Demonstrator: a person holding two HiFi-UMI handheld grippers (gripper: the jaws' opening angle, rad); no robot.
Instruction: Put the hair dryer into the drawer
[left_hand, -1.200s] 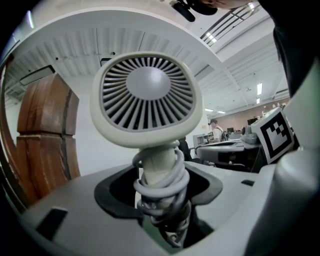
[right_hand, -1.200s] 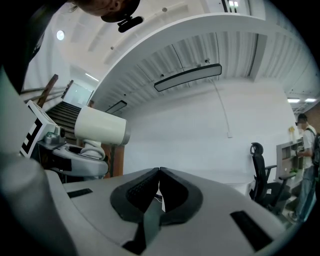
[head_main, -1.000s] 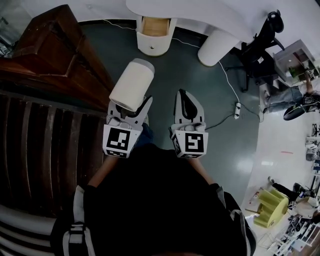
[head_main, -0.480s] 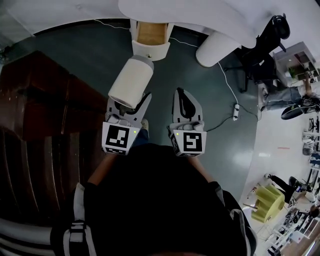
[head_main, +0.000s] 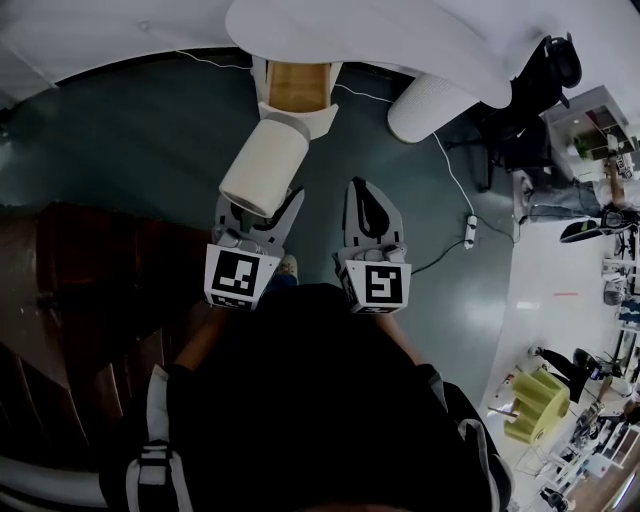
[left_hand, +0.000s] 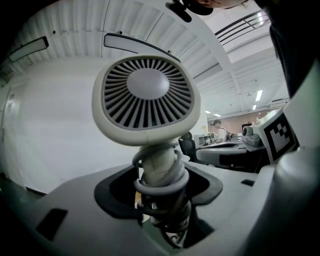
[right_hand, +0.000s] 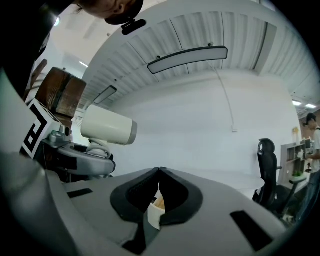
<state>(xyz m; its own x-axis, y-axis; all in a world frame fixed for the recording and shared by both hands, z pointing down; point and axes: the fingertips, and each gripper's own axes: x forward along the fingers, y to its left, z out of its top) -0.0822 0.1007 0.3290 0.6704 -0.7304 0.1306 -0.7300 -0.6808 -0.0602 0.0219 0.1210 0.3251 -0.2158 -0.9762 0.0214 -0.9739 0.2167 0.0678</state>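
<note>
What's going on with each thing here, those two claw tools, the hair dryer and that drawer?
Left gripper: shut on the hair dryer's handle.
Hair dryer: held clear of the floor, cord wound round its handle, not yet in the drawer.
Right gripper: jaws together, holding nothing.
Drawer: pulled open under the white table, wooden inside showing.

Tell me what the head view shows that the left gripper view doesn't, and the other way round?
Head view only: the open drawer from above, the green floor, a power strip on it. Left gripper view only: the vent grille and the cord wound round the handle. Both: the hair dryer, its handle gripped in the left claw.
</note>
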